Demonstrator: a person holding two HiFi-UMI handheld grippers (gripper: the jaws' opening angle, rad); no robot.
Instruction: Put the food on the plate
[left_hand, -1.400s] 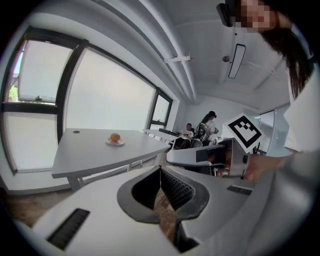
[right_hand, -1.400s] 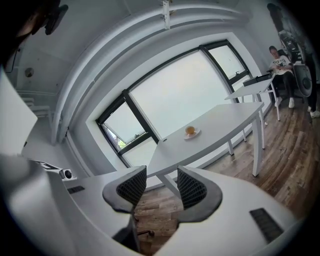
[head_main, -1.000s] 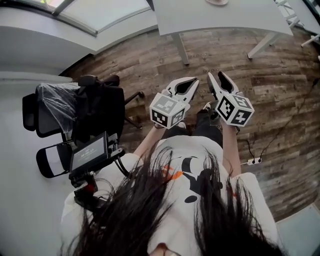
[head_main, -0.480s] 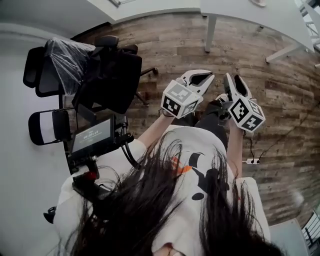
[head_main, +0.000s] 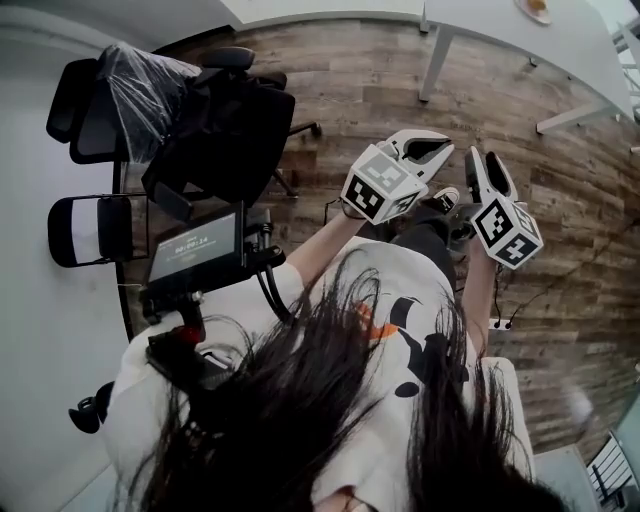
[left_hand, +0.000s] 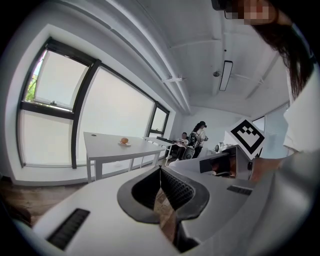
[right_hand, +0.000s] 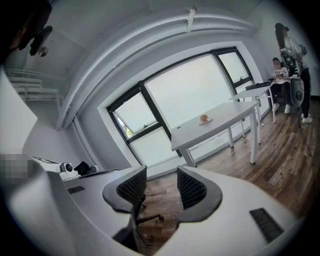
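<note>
The food (head_main: 538, 8), a small orange-brown piece, sits on a plate at the top right of the head view, on a white table (head_main: 480, 22) well beyond both grippers. It shows far off as food (left_hand: 124, 142) in the left gripper view and as food (right_hand: 204, 119) in the right gripper view. I hold my left gripper (head_main: 441, 141) in front of my body, over the wooden floor, shut and empty, its left gripper tips (left_hand: 160, 169) meeting. My right gripper (head_main: 481, 157) is beside it, its jaws a little apart, with the right gripper gap (right_hand: 162, 173) holding nothing.
Black office chairs (head_main: 222, 128) and a plastic-wrapped chair (head_main: 140, 82) stand at the left. A small screen (head_main: 195, 258) is mounted by my left shoulder. A power strip (head_main: 500, 323) and cable lie on the floor at the right. People (left_hand: 198, 134) are at desks far back.
The head view has swung round: the chairs slid up and left, the table moved to the top right and its plate came into sight. Both grippers stay side by side, shifted right.
</note>
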